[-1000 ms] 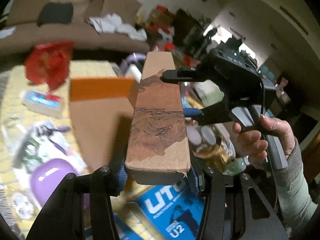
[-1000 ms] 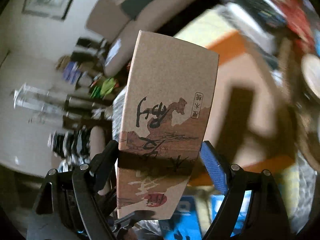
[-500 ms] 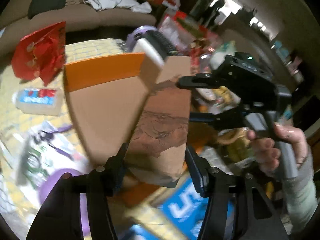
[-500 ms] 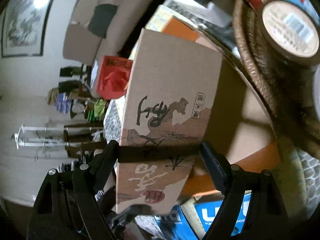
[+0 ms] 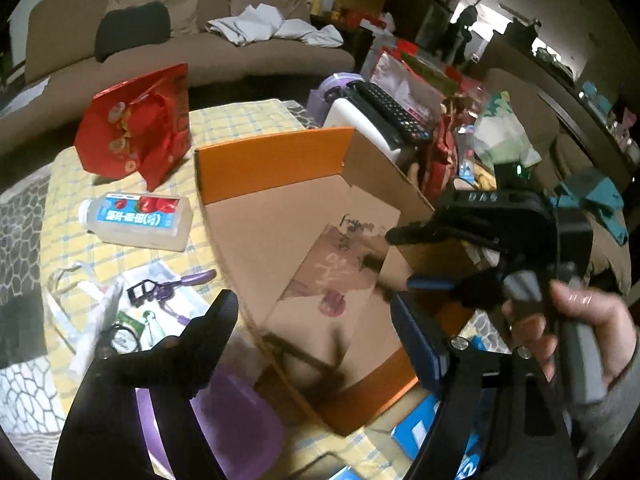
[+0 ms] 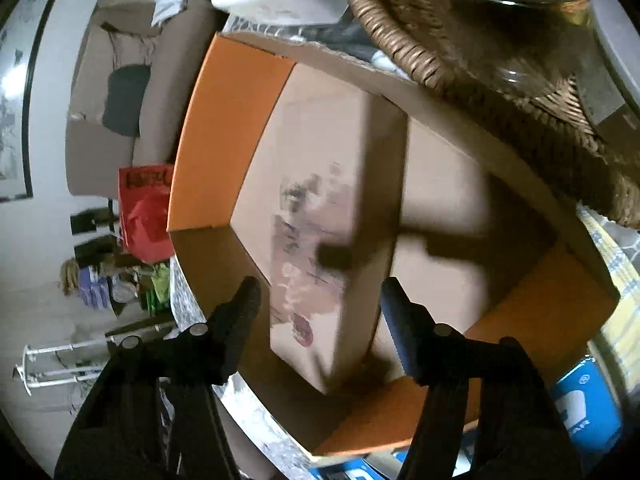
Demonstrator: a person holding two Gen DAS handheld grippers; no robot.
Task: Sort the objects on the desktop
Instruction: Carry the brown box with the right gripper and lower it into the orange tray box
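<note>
Left wrist view: a blurred tan printed carton [image 5: 340,280] lies inside the orange-edged cardboard box [image 5: 272,152], its print unreadable. Left gripper [image 5: 316,320] jaws are opening, empty. Right gripper [image 6: 320,300] hovers above the carton, jaws closing without touching.

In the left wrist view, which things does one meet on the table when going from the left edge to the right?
Plastic bottle → red gift bag → purple eyelash curler → orange cardboard box → printed brown carton lying inside it → right gripper held in a hand.
</note>
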